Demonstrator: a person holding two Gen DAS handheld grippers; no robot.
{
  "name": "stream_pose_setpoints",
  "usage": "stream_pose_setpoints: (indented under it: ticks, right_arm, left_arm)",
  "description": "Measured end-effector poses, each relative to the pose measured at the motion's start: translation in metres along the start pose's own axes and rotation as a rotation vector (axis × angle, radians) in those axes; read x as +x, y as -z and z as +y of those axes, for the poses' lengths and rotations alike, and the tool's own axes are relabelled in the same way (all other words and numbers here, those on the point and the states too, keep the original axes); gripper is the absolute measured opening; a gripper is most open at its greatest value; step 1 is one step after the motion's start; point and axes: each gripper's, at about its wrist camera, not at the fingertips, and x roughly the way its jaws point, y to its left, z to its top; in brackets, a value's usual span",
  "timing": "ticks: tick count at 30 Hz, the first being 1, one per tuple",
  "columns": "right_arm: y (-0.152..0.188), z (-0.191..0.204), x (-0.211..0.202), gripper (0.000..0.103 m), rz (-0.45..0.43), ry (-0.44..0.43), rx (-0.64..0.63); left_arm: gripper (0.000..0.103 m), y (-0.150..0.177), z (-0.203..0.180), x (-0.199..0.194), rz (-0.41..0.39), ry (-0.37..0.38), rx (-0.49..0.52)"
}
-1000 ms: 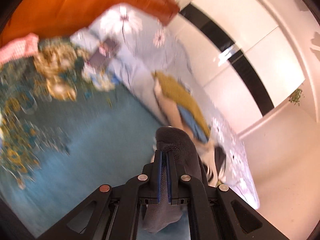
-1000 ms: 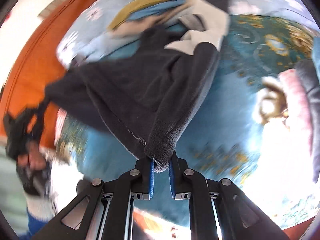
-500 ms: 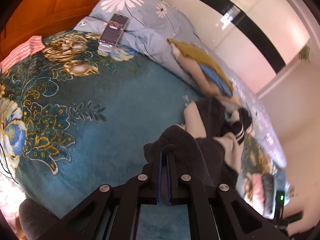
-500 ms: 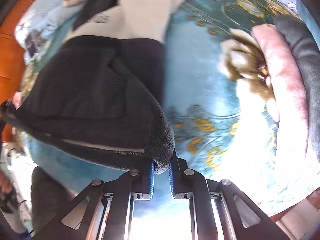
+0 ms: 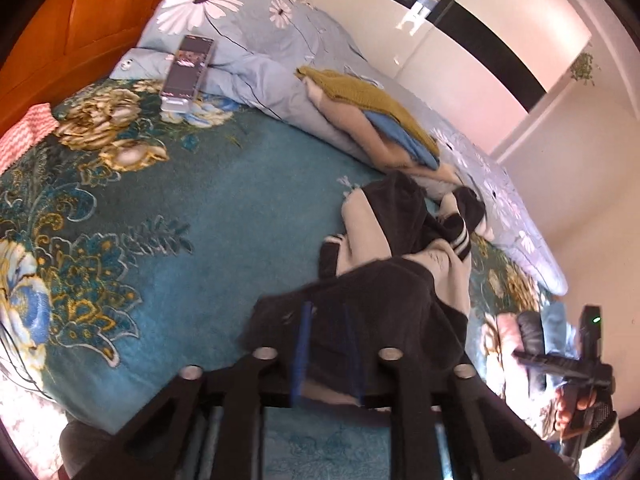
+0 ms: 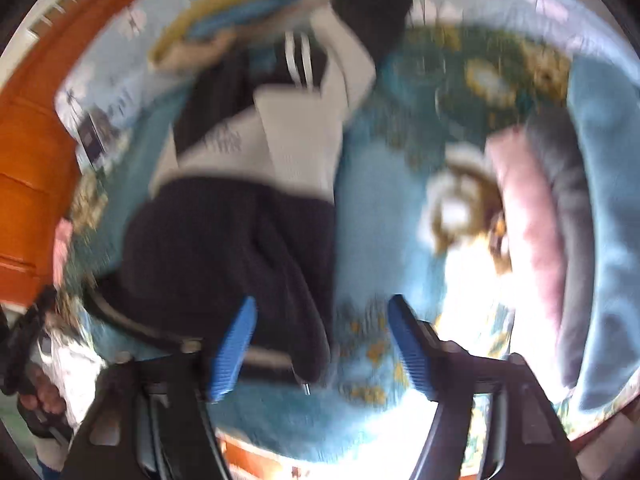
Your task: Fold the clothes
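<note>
Left claw [image 5: 326, 350]: blue-padded fingers parted a little, dark fleece showing between and over them; whether they pinch it I cannot tell, the view is smeared.
Right claw [image 6: 320, 344]: fingers spread wide, nothing between the pads; the fleece edge lies just inside the left-hand pad.
Dark charcoal fleece garment [image 6: 224, 256]: lying on the bed, bunched, directly ahead of both claws.
Cream-and-black sweatshirt with white stripes [image 5: 448, 236]: crumpled, touching the fleece on its far side.
Teal floral bedspread [image 5: 224, 216]: under both garments.
Stack of mustard, blue and beige folded clothes [image 5: 376, 120]: on the pale-blue daisy-print duvet [image 5: 256, 40], beyond the sweatshirt.
Pink and grey folded pile [image 6: 548, 216]: well apart, to the right.
Dark phone [image 5: 186, 68]: on the duvet near the orange headboard [image 5: 92, 20].
</note>
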Motion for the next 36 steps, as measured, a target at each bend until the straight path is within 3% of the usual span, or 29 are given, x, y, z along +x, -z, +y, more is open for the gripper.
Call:
stream_pose_setpoints:
  ticks: [1,3,4,6,9,11,13,16,19,27,29,30,33,36]
  right_arm:
    - [-0.01,0.002,-0.005,0.081,-0.082,-0.033,-0.001]
    - [-0.02,-0.001,0.002,0.09,-0.138,-0.082,0.029]
    - [-0.025,0.0,0.008,0.102,-0.157,-0.107,0.045]
    - [-0.033,0.012,0.034,0.103,-0.13,-0.154,0.082]
    - [-0.031,0.012,0.065,0.103,-0.139,-0.112,0.074]
    - [-0.031,0.016,0.074,0.103,-0.21,-0.051,0.044]
    - [-0.034,0.024,0.087,0.103,-0.255,0.046,0.013]
    - [-0.036,0.031,0.11,0.103,-0.241,0.134,-0.044]
    - [-0.029,0.04,0.128,0.103,-0.202,0.143,-0.059]
    - [-0.016,0.037,0.137,0.103,-0.161,0.1,-0.053]
    - [-0.015,0.037,0.135,0.103,-0.155,0.092,-0.045]
    - [-0.014,0.037,0.134,0.103,-0.153,0.091,-0.042]
    - [-0.013,0.036,0.132,0.103,-0.146,0.088,-0.03]
    - [-0.012,0.034,0.132,0.103,-0.134,0.08,-0.008]
  left_arm:
    - [0.032,-0.004,0.001,-0.001,-0.009,-0.006,-0.001]
    - [0.039,-0.009,0.001,-0.002,-0.03,-0.021,0.002]
    - [0.042,-0.011,0.001,-0.001,-0.04,-0.031,0.006]
    - [0.047,-0.014,-0.001,0.004,-0.058,-0.045,0.015]
    - [0.06,-0.018,-0.009,0.019,-0.077,-0.077,0.058]
    - [0.063,-0.021,-0.014,0.031,-0.073,-0.101,0.086]
    - [0.067,-0.027,-0.018,0.051,-0.051,-0.118,0.096]
    - [0.068,-0.041,-0.023,0.087,-0.007,-0.126,0.082]
    - [0.068,-0.053,-0.034,0.129,0.053,-0.136,0.082]
    - [0.068,-0.061,-0.083,0.229,0.24,-0.133,0.216]
    - [0.065,-0.058,-0.088,0.245,0.29,-0.139,0.227]
    - [0.049,-0.056,-0.089,0.25,0.307,-0.139,0.232]
    - [0.022,-0.05,-0.095,0.25,0.301,-0.127,0.254]
    - [0.018,-0.05,-0.094,0.24,0.269,-0.118,0.258]
